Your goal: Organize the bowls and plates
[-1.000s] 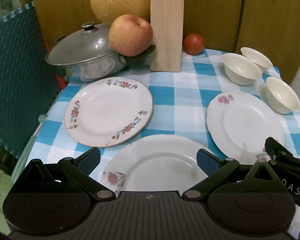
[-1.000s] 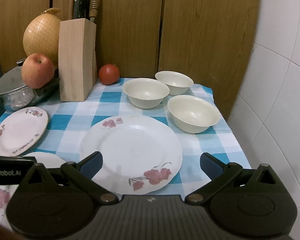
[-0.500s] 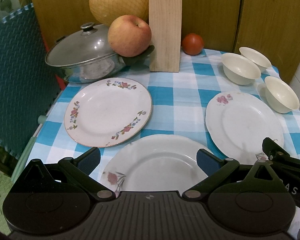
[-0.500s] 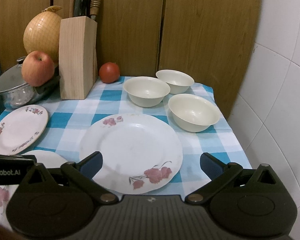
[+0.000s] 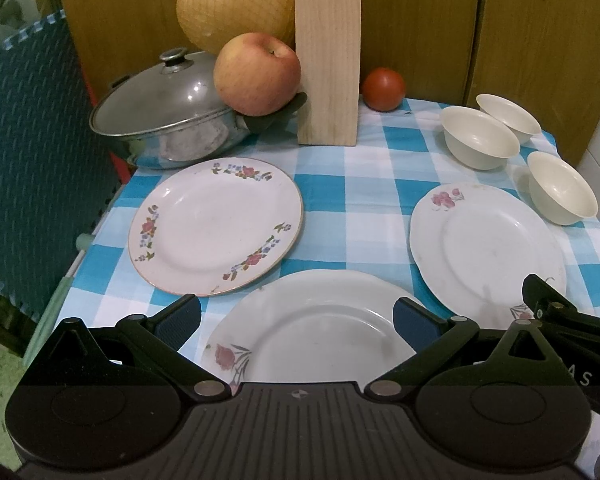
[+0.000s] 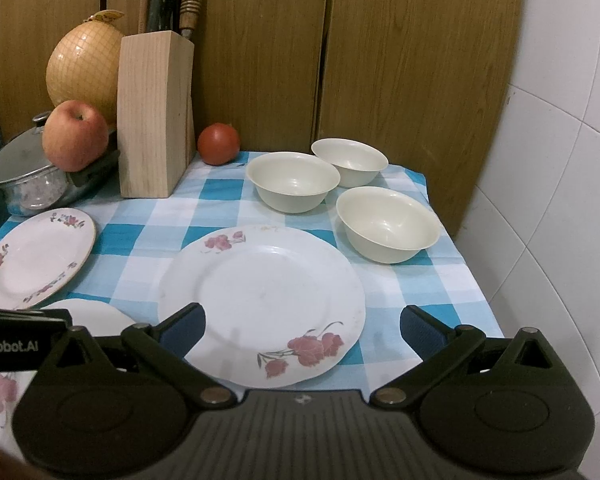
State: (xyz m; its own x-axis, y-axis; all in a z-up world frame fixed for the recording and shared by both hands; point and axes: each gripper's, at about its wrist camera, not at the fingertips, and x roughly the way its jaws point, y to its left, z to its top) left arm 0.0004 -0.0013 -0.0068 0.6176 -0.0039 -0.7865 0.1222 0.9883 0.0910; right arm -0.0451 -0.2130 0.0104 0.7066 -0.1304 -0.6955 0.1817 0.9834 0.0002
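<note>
From my left wrist: my left gripper (image 5: 296,318) hovers wide open over the near plate (image 5: 312,328), the floral-rimmed plate (image 5: 216,224) ahead-left. From my right wrist: my right gripper (image 6: 302,320) gapes empty above the rose plate (image 6: 260,300), three bowls (image 6: 386,224) ahead-right.

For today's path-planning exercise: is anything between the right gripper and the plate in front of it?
Nothing visible. The right gripper is open, with the plate directly ahead, its near rim between the fingers. The three bowls sit beyond the plate, toward the wall, out of the way. The left gripper is off to the left over another plate.
</note>
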